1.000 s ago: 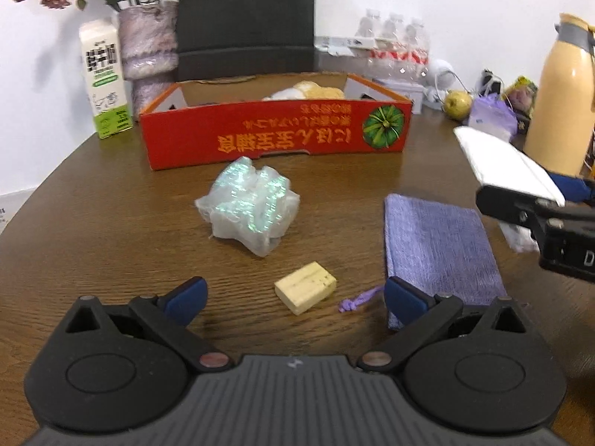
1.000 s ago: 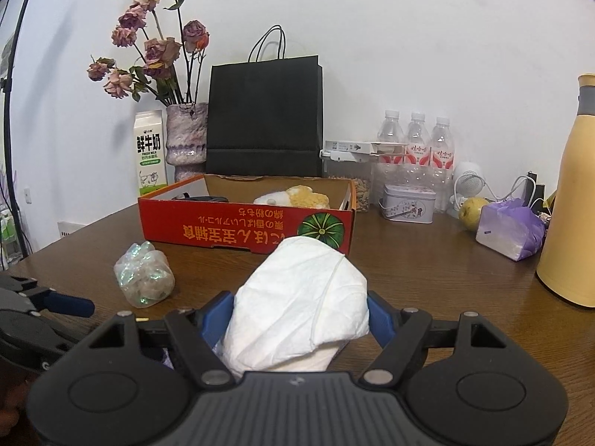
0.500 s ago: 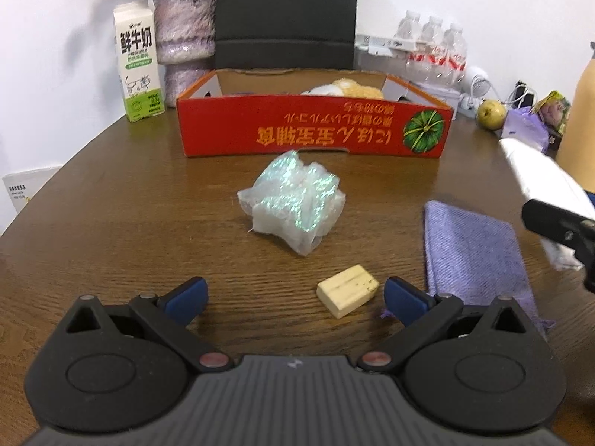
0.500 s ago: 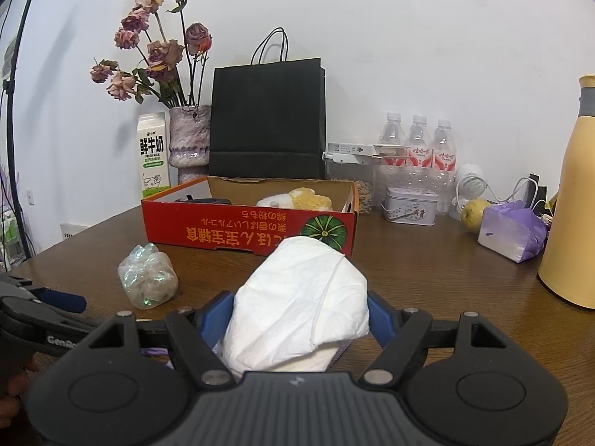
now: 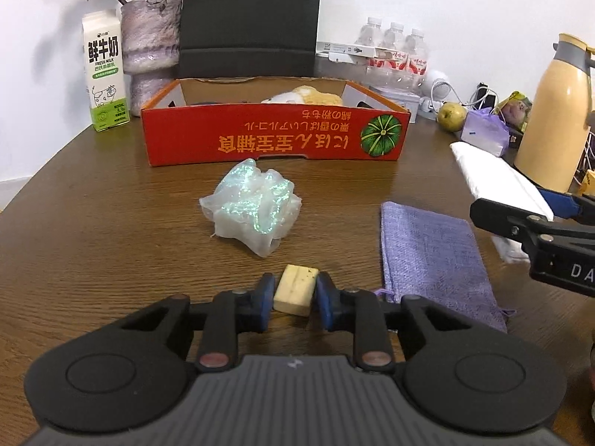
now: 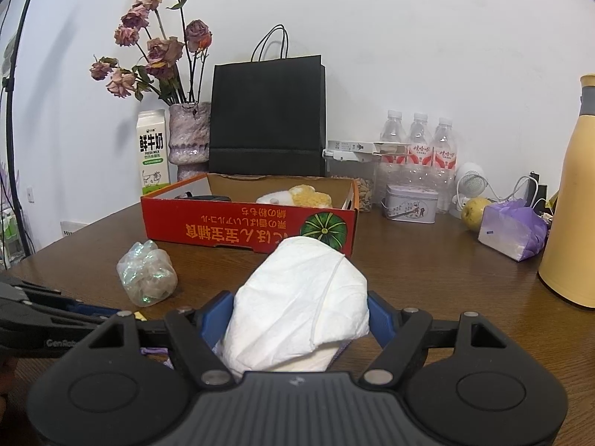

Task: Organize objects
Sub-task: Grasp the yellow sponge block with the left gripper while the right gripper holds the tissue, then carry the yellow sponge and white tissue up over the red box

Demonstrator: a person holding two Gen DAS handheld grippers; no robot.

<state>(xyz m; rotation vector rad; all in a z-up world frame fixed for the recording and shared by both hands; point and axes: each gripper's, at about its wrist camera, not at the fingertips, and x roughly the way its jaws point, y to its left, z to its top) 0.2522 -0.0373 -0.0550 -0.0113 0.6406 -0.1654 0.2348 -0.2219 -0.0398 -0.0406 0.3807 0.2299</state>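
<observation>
My left gripper (image 5: 294,297) is shut on a small yellow block (image 5: 295,289) at the table surface. Just beyond it lies a crumpled iridescent plastic wrap (image 5: 253,206), also in the right wrist view (image 6: 147,273). A purple cloth pouch (image 5: 435,252) lies flat to the right. My right gripper (image 6: 301,316) is shut on a white folded packet (image 6: 301,312) above the pouch; the packet shows in the left wrist view (image 5: 498,178) too. A red cardboard box (image 5: 275,137) with soft items inside stands behind.
On the round wooden table (image 5: 93,223) stand a milk carton (image 5: 106,70), a vase of dried flowers (image 5: 150,48), a black paper bag (image 6: 266,122), water bottles (image 6: 418,156), a tin (image 6: 411,208), a pear (image 6: 474,212), a purple tissue pack (image 6: 511,230) and a yellow thermos (image 5: 554,111).
My left gripper moved forward and to the right and shut on the yellow block. My right gripper stayed shut on the white packet, nearly still.
</observation>
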